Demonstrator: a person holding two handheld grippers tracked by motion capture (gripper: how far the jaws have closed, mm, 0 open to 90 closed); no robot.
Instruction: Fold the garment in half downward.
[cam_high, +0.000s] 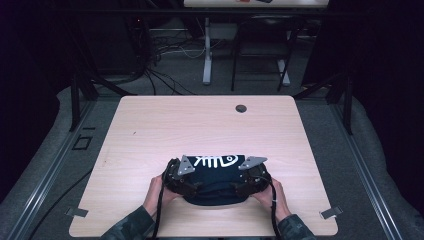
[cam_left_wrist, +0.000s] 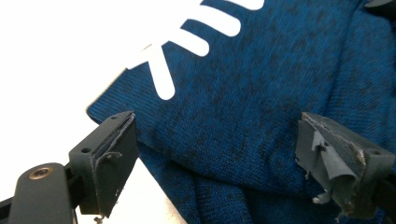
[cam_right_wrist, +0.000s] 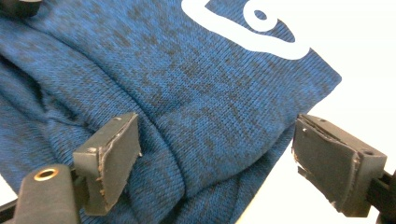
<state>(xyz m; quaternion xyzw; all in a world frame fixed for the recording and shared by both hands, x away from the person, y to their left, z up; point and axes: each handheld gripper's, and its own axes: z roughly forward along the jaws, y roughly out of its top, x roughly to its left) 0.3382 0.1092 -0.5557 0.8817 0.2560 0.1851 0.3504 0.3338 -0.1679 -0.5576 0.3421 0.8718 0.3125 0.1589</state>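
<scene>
1. The left hand-held gripper (cam_left_wrist: 217, 163) has its jaws spread wide apart, over a blue knitted garment (cam_left_wrist: 261, 107).
2. The garment carries a white printed design (cam_left_wrist: 187, 42) at its far part.
3. A folded corner of it lies at the left on the pale desk (cam_left_wrist: 56, 56).
4. The jaw pads (cam_left_wrist: 334, 170) look frayed.

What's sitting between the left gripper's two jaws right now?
The blue knit garment: in the left gripper view its folded cloth spans the gap between the left gripper's open jaws, its white fish-bone print beyond.
</scene>
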